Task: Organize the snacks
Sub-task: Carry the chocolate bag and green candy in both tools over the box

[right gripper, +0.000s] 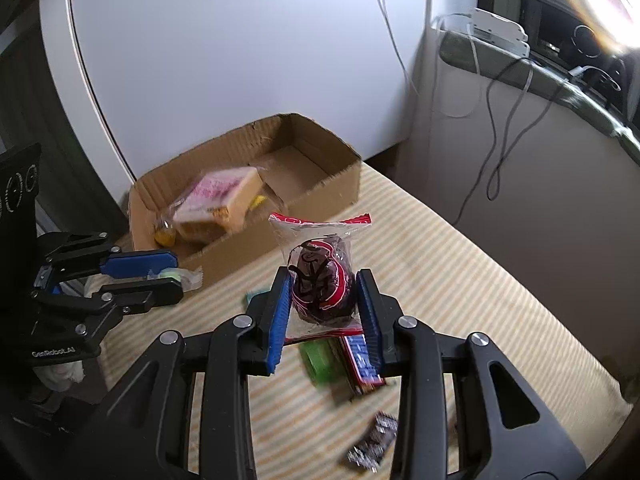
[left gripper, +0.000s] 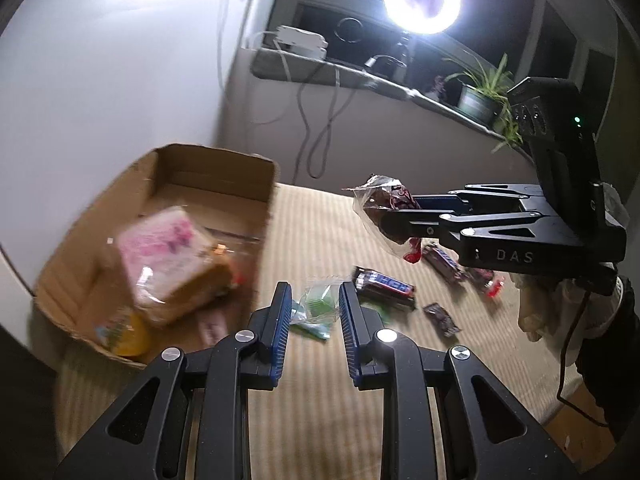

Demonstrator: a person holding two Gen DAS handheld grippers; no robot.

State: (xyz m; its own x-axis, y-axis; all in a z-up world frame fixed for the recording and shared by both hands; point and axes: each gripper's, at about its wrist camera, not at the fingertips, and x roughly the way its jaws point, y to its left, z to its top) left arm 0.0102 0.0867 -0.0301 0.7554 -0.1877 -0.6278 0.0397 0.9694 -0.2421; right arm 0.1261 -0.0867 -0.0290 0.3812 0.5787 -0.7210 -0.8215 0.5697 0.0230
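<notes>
Two tools above striped tabletop. Right tool [right gripper: 324,300] clamped on clear-wrapped dark chocolate pastry [right gripper: 322,284], held mid-tabletop. Left tool [left gripper: 312,312] apart, holding nothing. Brown cardboard box [right gripper: 320,196] at far-left corner holds pink-wrapped bread loaf [right gripper: 218,204].

Right claw [left gripper: 394,210] gripping chocolate snack [left gripper: 380,204] above table [left gripper: 320,380]

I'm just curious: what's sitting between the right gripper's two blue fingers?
A chocolate pastry in clear wrap, pinched there, seen in the right wrist view.
</notes>
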